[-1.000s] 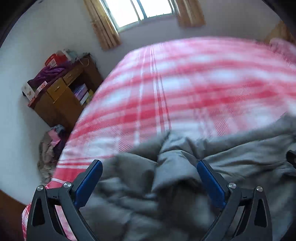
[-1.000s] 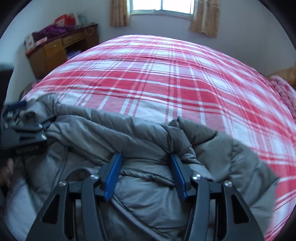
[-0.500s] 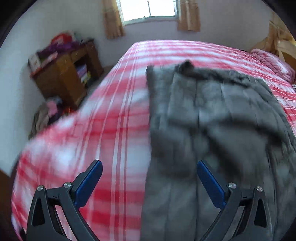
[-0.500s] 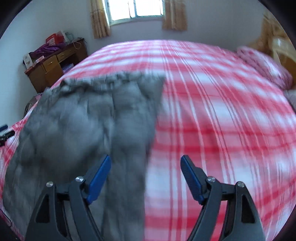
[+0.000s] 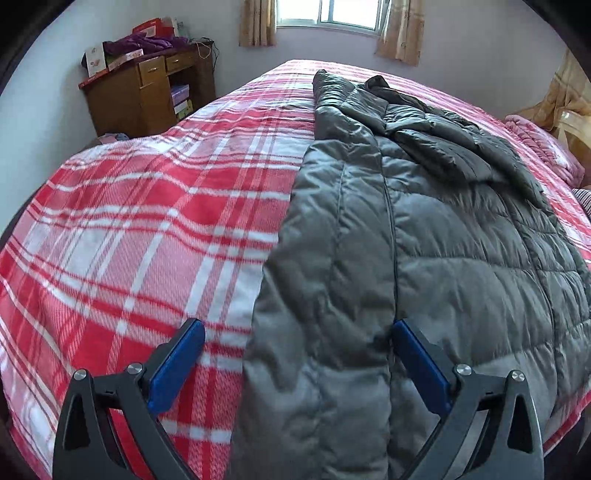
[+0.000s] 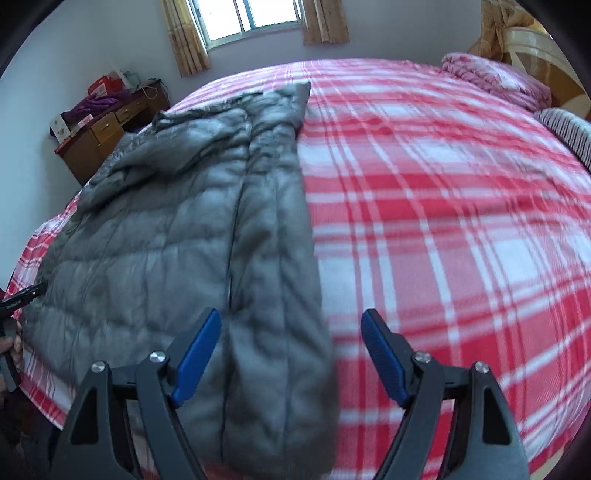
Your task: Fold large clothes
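Observation:
A large grey quilted down jacket (image 5: 424, 240) lies spread flat and lengthwise on the red-and-white plaid bed (image 5: 147, 229). It also shows in the right wrist view (image 6: 192, 236). My left gripper (image 5: 295, 328) is open and empty, hovering over the jacket's near left edge. My right gripper (image 6: 291, 317) is open and empty, over the jacket's near right edge. The jacket's far end is rumpled, with a fold (image 5: 436, 122) lying over it. The left gripper's body shows at the edge of the right wrist view (image 6: 22, 295).
A wooden desk (image 5: 144, 92) with boxes and purple cloth stands by the far left wall. A window (image 6: 255, 18) with curtains is at the back. A pink blanket (image 6: 495, 77) and a striped pillow (image 6: 569, 129) lie at the bed's right end.
One second ago both grippers were around the bunched jacket. Now the jacket lies flung out flat across the bed, and both grippers are open and empty above its near end.

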Demonstrator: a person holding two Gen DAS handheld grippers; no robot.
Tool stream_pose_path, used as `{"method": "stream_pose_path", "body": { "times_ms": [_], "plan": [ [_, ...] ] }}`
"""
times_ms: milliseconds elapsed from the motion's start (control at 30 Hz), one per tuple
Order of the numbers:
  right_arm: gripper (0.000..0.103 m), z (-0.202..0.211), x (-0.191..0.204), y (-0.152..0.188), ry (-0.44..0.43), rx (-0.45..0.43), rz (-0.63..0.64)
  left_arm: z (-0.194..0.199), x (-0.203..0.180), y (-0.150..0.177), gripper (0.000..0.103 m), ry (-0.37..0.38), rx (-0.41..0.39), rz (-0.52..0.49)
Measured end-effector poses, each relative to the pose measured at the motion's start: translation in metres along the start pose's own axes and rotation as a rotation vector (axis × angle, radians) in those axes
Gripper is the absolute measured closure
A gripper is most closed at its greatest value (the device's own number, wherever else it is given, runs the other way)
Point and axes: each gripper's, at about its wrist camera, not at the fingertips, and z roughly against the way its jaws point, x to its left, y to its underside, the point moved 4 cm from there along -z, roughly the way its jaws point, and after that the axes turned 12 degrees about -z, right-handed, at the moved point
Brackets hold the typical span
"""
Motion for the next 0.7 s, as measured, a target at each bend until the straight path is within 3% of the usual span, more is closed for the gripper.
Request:
{"method": "stream_pose_path", "body": {
  "times_ms": [67, 100, 133, 167, 200, 233, 267, 467, 633, 700],
  "plan": [
    [0.028, 0.001, -0.004, 0.015, -0.004, 0.016, -0.019, 0.003, -0.002, 0.004, 0.001, 0.013, -0.007, -0.007],
    [0.031, 0.004, -0.005, 0.022, -0.010, 0.009, -0.020, 0.004, -0.005, 0.007, 0.007, 0.039, -0.010, -0.010],
    [0.042, 0.006, -0.004, 0.027, -0.013, 0.004, -0.004, 0.004, -0.007, 0.009, 0.018, 0.058, -0.010, -0.011],
    [0.052, 0.007, -0.003, 0.030, -0.015, 0.006, 0.006, 0.005, -0.011, 0.012, 0.044, 0.090, -0.015, -0.016],
    [0.074, 0.008, -0.001, 0.032, -0.033, 0.014, 0.014, 0.010, -0.014, 0.012, 0.075, 0.096, -0.032, -0.025],
    [0.086, 0.009, 0.001, 0.034, -0.078, 0.026, 0.006, 0.015, -0.018, 0.012, 0.086, 0.119, -0.044, -0.038],
    [0.088, 0.012, 0.003, 0.035, -0.101, 0.026, -0.004, 0.021, -0.020, 0.010, 0.092, 0.150, -0.051, -0.042],
    [0.095, 0.058, 0.012, 0.026, -0.203, -0.076, -0.021, 0.099, -0.012, 0.000, 0.098, 0.257, -0.226, -0.003],
    [0.095, 0.139, 0.020, 0.013, -0.300, -0.201, -0.005, 0.199, -0.002, -0.012, 0.099, 0.357, -0.403, 0.011],
    [0.095, 0.179, 0.026, 0.007, -0.335, -0.270, 0.014, 0.230, 0.001, -0.024, 0.098, 0.338, -0.468, -0.010]
  ]
}}
